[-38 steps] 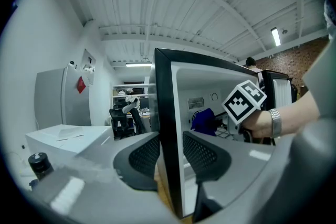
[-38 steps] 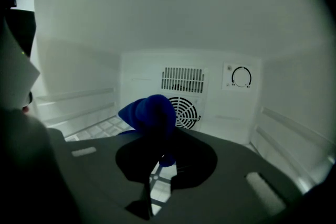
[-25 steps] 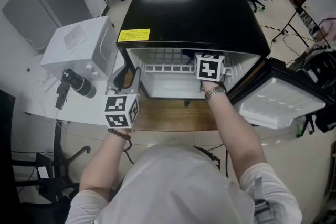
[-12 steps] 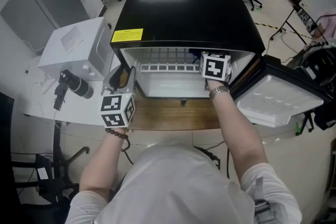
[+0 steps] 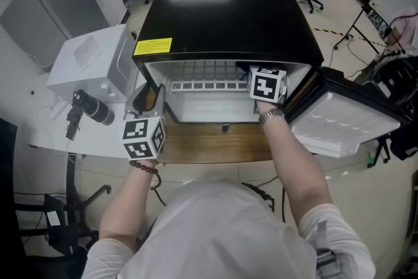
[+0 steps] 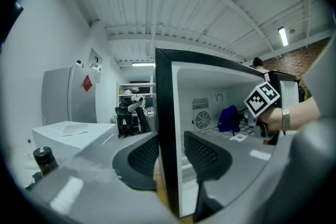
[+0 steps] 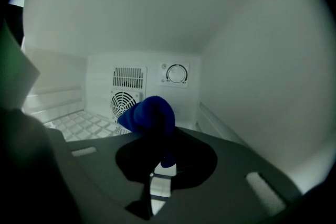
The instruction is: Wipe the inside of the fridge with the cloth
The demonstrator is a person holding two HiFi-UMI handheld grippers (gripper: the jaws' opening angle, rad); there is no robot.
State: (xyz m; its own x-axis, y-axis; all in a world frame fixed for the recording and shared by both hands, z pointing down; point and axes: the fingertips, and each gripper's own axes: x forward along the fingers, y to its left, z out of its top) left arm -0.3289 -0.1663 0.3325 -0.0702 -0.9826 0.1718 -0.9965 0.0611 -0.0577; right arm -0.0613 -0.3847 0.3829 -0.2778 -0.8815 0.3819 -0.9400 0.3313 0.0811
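Observation:
The black mini fridge (image 5: 225, 16) stands open, white inside. My right gripper (image 7: 163, 161) reaches into its right side and is shut on a bunched blue cloth (image 7: 149, 117), held near the back wall with the fan grille and dial. In the head view only its marker cube (image 5: 268, 85) shows. The left gripper view also catches the cloth (image 6: 229, 118). My left gripper (image 6: 170, 157) straddles the fridge's front left wall (image 6: 167, 128). Its jaws have just been opening and stand a little off that wall, which is between them.
The fridge door (image 5: 346, 121) hangs open to the right. A wire shelf (image 5: 202, 84) spans the inside. The fridge rests on a wooden board (image 5: 215, 144). A white appliance (image 5: 91, 62) and a black cylinder (image 5: 91, 108) sit on the left.
My right gripper has moved to the right inside the fridge with the cloth. The left gripper has stayed at the left wall.

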